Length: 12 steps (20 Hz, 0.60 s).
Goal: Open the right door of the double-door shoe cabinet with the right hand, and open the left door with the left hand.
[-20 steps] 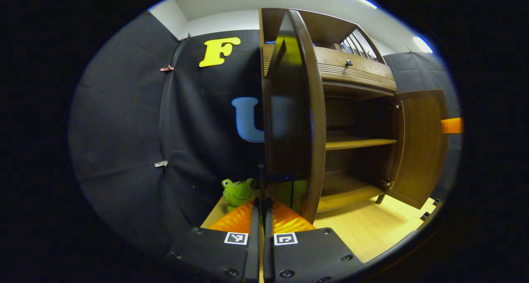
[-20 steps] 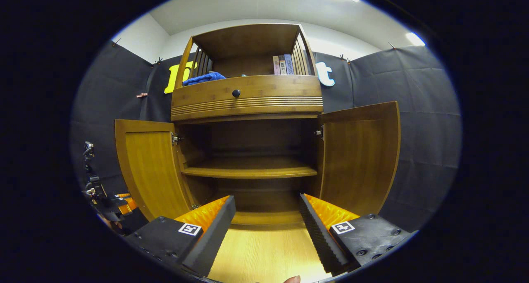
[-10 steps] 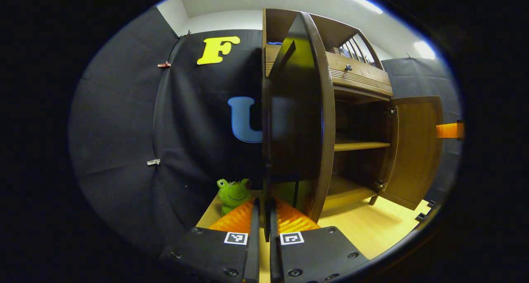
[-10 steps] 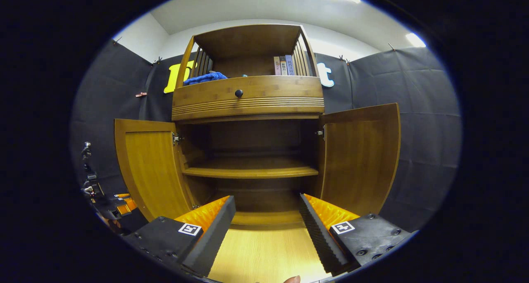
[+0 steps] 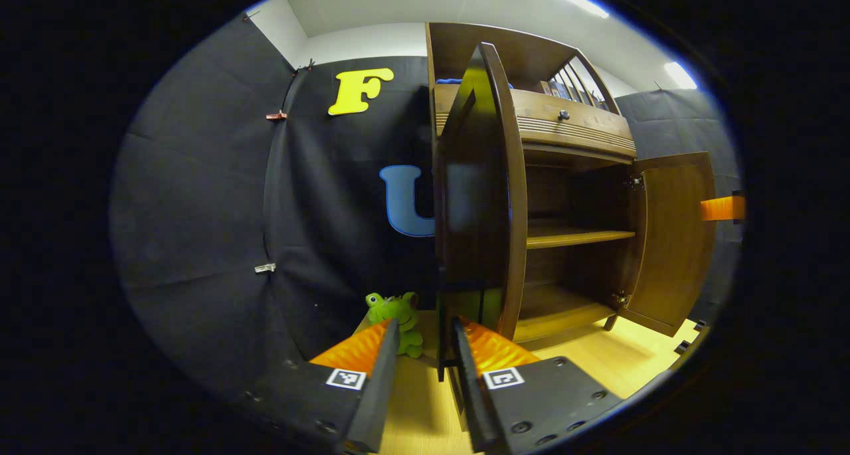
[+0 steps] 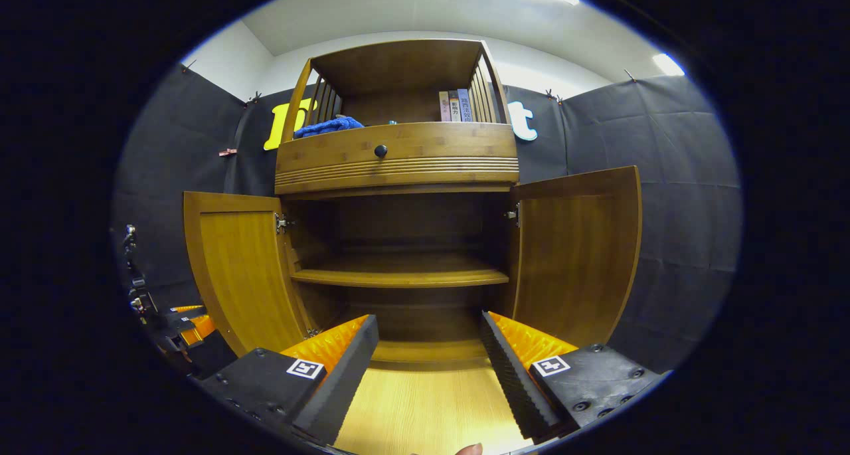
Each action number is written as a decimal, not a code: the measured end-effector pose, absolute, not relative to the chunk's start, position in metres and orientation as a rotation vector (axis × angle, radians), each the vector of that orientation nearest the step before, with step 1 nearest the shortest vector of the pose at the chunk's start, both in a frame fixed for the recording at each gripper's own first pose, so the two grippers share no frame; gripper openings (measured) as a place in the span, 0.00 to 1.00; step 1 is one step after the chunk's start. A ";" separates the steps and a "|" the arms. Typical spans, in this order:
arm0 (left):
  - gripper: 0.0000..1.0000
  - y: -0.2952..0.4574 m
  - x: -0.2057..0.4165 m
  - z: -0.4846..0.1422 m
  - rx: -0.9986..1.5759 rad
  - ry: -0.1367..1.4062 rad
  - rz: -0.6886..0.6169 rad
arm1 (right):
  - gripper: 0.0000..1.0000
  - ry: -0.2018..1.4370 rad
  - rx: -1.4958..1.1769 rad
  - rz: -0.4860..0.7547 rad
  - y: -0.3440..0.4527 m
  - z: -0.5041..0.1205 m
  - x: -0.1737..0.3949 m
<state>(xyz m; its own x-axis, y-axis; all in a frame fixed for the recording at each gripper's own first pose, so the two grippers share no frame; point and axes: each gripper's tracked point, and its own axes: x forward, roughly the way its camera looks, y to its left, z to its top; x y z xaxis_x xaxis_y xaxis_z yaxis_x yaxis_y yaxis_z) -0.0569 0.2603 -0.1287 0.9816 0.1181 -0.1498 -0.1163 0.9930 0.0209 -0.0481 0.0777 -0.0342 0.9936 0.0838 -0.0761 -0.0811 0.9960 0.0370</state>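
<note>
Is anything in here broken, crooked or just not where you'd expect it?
Nothing looks damaged. The one oddity is a green plush frog sitting on the floor beside the brown wooden shoe cabinet, behind its open left door. The shelves look bare.

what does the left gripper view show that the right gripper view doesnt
Left gripper view alone: a green frog toy on the floor by the wall, beside the left door seen nearly edge-on, and the left tool open in front of that door's edge.

Right gripper view alone: the blue cloth and books on the top shelf seen clearly, the right tool open, touching nothing.

Both: the shoe cabinet with both doors swung open, its middle shelf bare, and the right door.
</note>
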 end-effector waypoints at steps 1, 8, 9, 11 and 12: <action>0.54 0.263 -0.061 -0.126 0.020 0.147 0.133 | 0.95 0.078 0.035 0.085 0.075 -0.034 -0.047; 0.95 0.256 -0.085 -0.116 0.010 0.146 0.211 | 0.95 0.084 0.034 0.118 0.059 -0.038 -0.040; 0.95 0.253 -0.086 -0.114 0.006 0.145 0.221 | 0.95 0.084 0.038 0.123 0.056 -0.038 -0.039; 0.95 0.244 -0.090 -0.107 0.012 0.139 0.236 | 0.95 0.088 0.044 0.132 0.050 -0.038 -0.037; 0.95 0.237 -0.091 -0.104 0.011 0.135 0.234 | 0.95 0.090 0.047 0.136 0.047 -0.039 -0.036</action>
